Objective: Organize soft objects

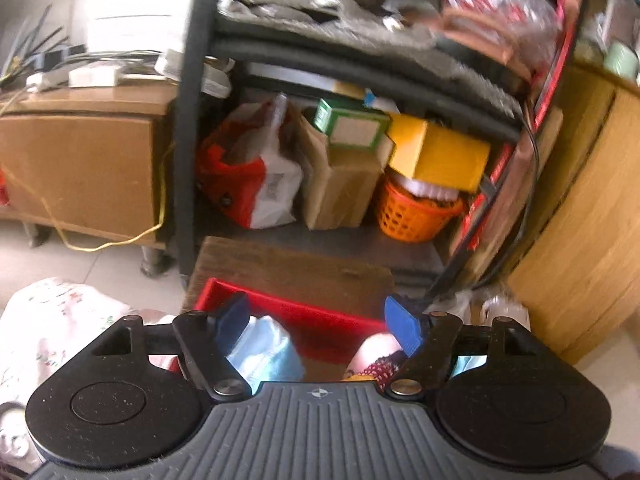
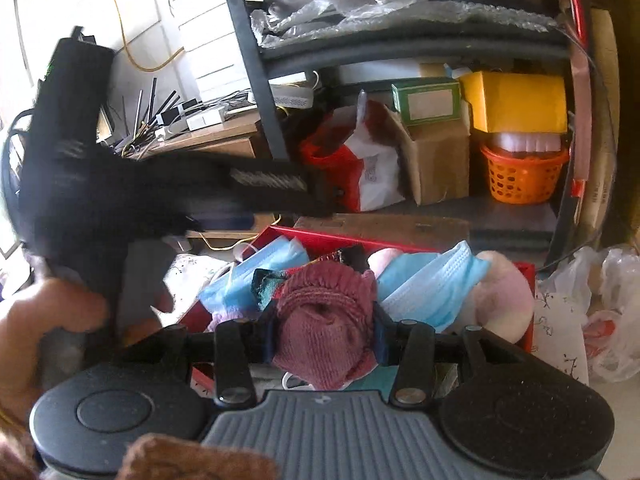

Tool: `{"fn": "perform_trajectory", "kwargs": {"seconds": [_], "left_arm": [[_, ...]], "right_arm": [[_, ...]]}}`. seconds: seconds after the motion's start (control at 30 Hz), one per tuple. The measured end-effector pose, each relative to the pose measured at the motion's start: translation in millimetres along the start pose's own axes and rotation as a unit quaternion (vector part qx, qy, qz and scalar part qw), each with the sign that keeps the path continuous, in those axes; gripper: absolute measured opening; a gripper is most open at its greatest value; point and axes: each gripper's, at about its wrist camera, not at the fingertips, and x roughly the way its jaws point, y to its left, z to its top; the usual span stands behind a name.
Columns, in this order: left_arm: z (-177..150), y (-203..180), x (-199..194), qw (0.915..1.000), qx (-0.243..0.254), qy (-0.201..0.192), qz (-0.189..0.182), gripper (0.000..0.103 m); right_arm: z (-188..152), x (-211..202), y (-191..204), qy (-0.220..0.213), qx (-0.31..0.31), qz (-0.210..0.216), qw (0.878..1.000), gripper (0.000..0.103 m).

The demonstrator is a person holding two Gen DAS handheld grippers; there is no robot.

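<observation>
Your right gripper [image 2: 324, 340] clamps a maroon knitted sock [image 2: 326, 320] over the red bin [image 2: 344, 238]; blue face masks [image 2: 432, 280] lie at two o'clock. Your left gripper [image 1: 320, 320] hangs wide open, holding nothing, above that bin.

Red bin [image 2: 400, 245] apparently crammed full.

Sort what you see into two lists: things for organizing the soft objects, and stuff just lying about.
Job:
- red bin
- knitted maroon sock, clamped in the right gripper
- blue face masks
- pink plush
- left gripper, open

Lying about:
- orange basket
- yellow box
- cardboard box
- plastic bags
</observation>
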Motion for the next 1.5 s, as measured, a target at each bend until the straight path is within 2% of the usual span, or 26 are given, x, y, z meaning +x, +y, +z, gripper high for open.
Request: {"fn": "perform_trajectory", "kwargs": {"seconds": [0.2, 0.33, 0.4, 0.5, 0.53, 0.6, 0.83, 0.93, 1.03, 1.3, 1.5], "left_arm": [[5.6, 14.8, -26.4, 0.9993, -0.034, -0.011, -0.009, 0.076], [2.0, 16.0, -29.0, 0.9999, -0.015, 0.001, -0.005, 0.076], [-0.4, 16.3, -31.1, 0.9999, -0.012, 0.006, -0.005, 0.076], [-2.2, 15.7, -37.3, 0.9999, -0.005, 0.007, -0.011, 0.076], [-2.2, 14.6, -39.8, 0.9999, 0.001, 0.007, -0.01, 0.076], [-3.7, 12.7, -44.8, 0.9999, 0.009, 0.008, -0.003, 0.076], [-14.5, 6.0, -66.2, 0.9993, 0.018, 0.022, 0.023, 0.076], [-17.2, 1.5, -79.4, 0.9987, 0.027, 0.015, 0.041, 0.076], [-20.6, -2.9, -89.8, 0.9977, 0.037, 0.01, 0.057, 0.076], [-37.9, -5.5, -114.1, 0.9961, 0.048, 0.014, 0.073, 0.075], [-57.7, -7.1, -131.5, 0.9948, 0.056, 0.023, 0.082, 0.075]], "right_arm": [[0.1, 2.3, 26.3, -0.012, -0.042, 0.033, 0.998, 0.016], [-12.2, 28.2, 34.7, 0.03, -0.06, 0.025, 0.997, 0.017], [-16.1, 35.1, 37.9, 0.038, -0.065, 0.015, 0.997, 0.017], [-13.3, 36.1, 42.6, 0.044, -0.078, 0.011, 0.996, 0.029], [-12.2, 33.8, 43.6, 0.044, -0.078, 0.011, 0.996, 0.036], [-9.3, 29.1, 44.0, 0.047, -0.074, 0.009, 0.996, 0.039], [-3.0, -2.4, 37.6, 0.034, -0.048, -0.017, 0.998, 0.039], [2.3, -21.6, 35.6, 0.024, -0.039, -0.025, 0.999, 0.039], [7.6, -38.3, 34.3, 0.018, -0.043, -0.051, 0.998, 0.039], [11.8, -68.5, 32.4, 0.002, -0.027, -0.085, 0.996, 0.039], [-0.4, -89.0, 27.8, 0.002, -0.009, -0.098, 0.995, 0.039]]}}
